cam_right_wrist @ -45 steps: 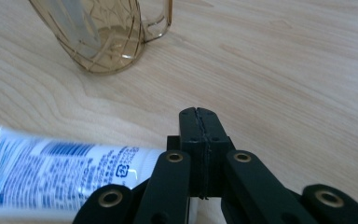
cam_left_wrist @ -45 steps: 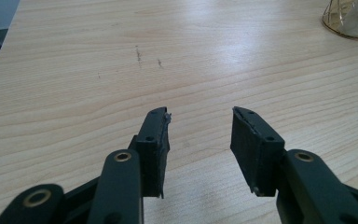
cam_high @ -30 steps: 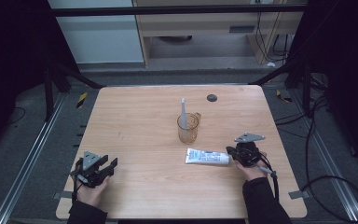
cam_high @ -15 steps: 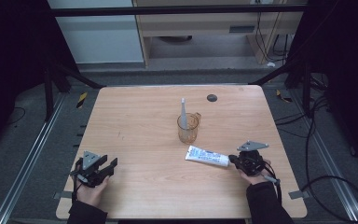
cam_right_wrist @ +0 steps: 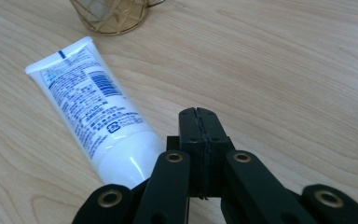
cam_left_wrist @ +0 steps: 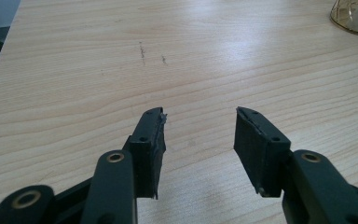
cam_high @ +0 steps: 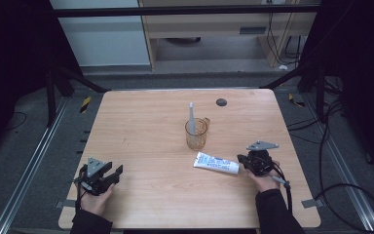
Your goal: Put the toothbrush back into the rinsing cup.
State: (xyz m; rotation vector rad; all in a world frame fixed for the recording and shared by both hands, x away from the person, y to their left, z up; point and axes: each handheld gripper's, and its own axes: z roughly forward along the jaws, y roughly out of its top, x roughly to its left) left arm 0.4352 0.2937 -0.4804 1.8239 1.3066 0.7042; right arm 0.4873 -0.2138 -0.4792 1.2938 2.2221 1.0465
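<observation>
The tube (cam_high: pixel 216 163) lies flat on the desk (cam_high: pixel 146 141), just left of the clenched right tongs (cam_right_wrist: pixel 199 116), near the cup (cam_high: pixel 196 132). Left tongs (cam_left_wrist: pixel 199 128), empty, have just been opening. To grip well, spread the right tongs first, then straddle the tube's capped end.

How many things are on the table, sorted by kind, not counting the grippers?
Cups: 1, amber glass cup
Tubes: 1, white tube lying flat
Tall white items standing in the cup: 1, white stick, too small to tell what it is
Small dark round things: 1, dark disc near the far edge
Total: 4
</observation>
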